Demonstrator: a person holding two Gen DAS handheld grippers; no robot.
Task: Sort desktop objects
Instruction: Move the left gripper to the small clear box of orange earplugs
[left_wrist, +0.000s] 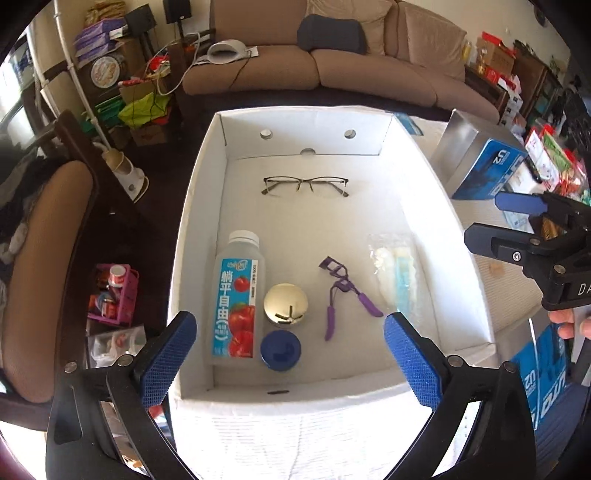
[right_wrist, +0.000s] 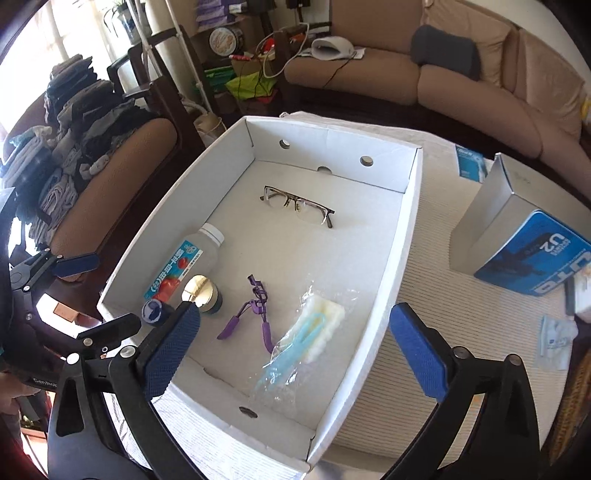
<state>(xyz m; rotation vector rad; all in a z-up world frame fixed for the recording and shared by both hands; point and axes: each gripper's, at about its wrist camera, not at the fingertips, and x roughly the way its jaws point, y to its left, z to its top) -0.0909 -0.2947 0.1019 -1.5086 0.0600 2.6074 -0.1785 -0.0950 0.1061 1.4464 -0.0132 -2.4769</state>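
A white cardboard box (left_wrist: 192, 221) (right_wrist: 402, 240) stands on the cloth-covered table. Inside lie glasses (left_wrist: 306, 184) (right_wrist: 297, 206) at the far end, a juice bottle (left_wrist: 238, 295) (right_wrist: 184, 262) on its side, a gold-lidded jar (left_wrist: 286, 304) (right_wrist: 201, 290), a blue cap (left_wrist: 280, 349) (right_wrist: 153, 310), a purple eyelash curler (left_wrist: 340, 291) (right_wrist: 255, 310) and a clear bag of pale blue items (left_wrist: 395, 273) (right_wrist: 306, 332). My left gripper (left_wrist: 289, 319) (right_wrist: 114, 291) hangs open above the box's near left. My right gripper (right_wrist: 295, 310) (left_wrist: 485, 218) is open over the near right. Neither holds anything.
A silver and blue carton (left_wrist: 480, 162) (right_wrist: 517, 240) stands right of the box. Small packets (right_wrist: 554, 339) lie on the cloth at the right edge. A chair piled with clothes (right_wrist: 74, 147) is at the left, and a sofa (left_wrist: 332, 66) is behind the table.
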